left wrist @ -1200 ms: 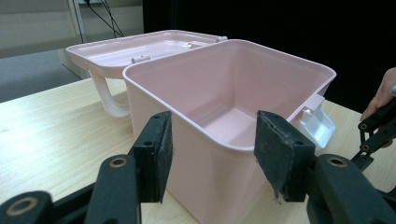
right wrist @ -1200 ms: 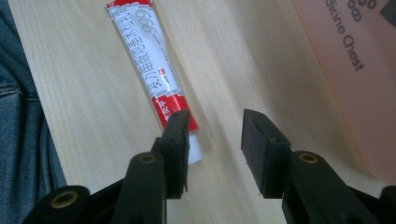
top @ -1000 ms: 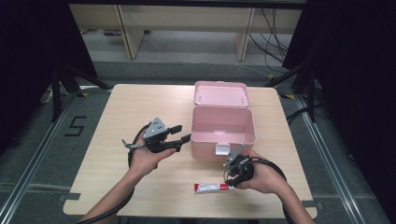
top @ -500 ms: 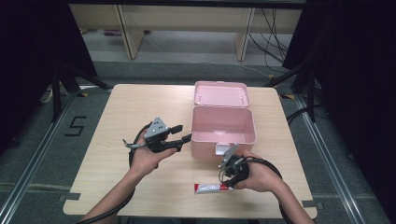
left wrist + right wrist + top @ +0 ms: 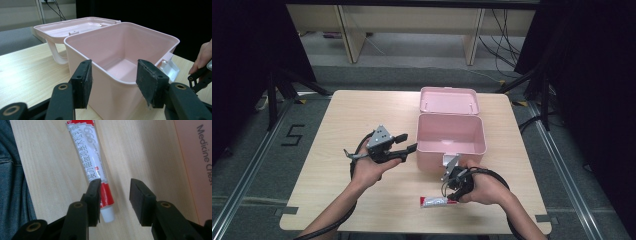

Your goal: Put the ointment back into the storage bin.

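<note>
Black two-jaw tongs (image 5: 112, 87) with brass-coloured pivot screws, worn grey pads, trailing black cables.

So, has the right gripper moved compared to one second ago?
Yes. The right gripper has come down toward the near table edge, away from the box, and now hangs open over the tube.

1. You have one pink box (image 5: 451, 135), lid open, on the table (image 5: 327, 125).
2. You have one red-and-white tube (image 5: 438, 202).
3. You hold two grippers: left gripper (image 5: 404, 144), right gripper (image 5: 448, 194).

Light wood table (image 5: 327, 130), grey floor (image 5: 257, 165), black curtains (image 5: 592, 75).
</note>
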